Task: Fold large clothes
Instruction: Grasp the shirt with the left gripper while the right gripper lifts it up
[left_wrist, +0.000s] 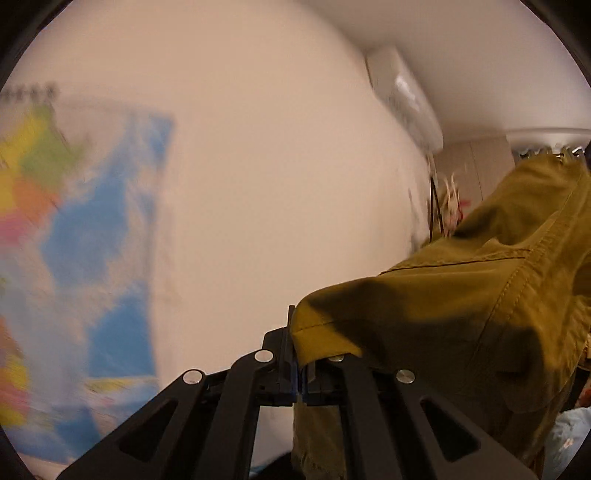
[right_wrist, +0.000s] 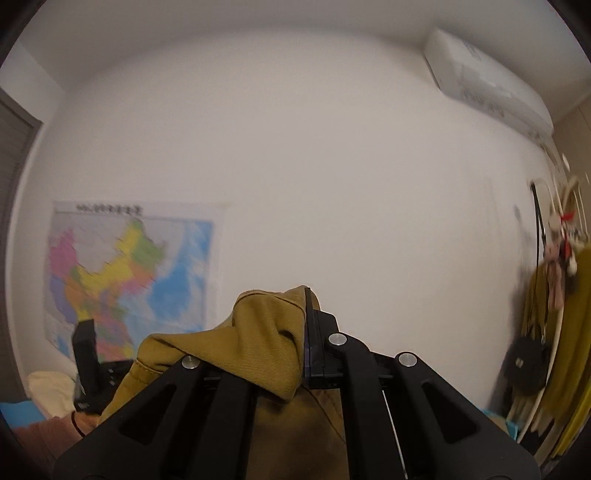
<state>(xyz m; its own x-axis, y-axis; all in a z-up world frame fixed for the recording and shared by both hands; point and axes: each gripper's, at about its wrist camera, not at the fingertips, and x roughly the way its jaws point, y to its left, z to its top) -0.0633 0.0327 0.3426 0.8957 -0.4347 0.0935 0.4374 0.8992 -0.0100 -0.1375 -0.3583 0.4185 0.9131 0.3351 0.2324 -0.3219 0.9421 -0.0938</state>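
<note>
Seen from the left wrist: left gripper (left_wrist: 295, 354) at lower centre, black jaws closed on a hemmed edge of an olive-green garment (left_wrist: 461, 302). Cloth draped from the jaws up and away toward the right edge of the frame, with stitched seams and a pocket line showing, more of it hanging below the fingers. Behind, a plain pale wall (left_wrist: 277, 166), a blurred coloured wall map (left_wrist: 92, 240) at left, and a white air conditioner (left_wrist: 406, 99) high at upper right. Seen from the right wrist: right gripper (right_wrist: 306, 332) at lower centre, jaws clamped on a bunched fold of the same olive-green garment, heaped over the left finger and hanging down between the black arms. Wall map at middle left, air conditioner at upper right. At the right edge, a coat rack (right_wrist: 546, 314) with a small black bag (right_wrist: 526, 363) and a soft toy (right_wrist: 563, 251). At lower left, a black object too blurred to name.
</note>
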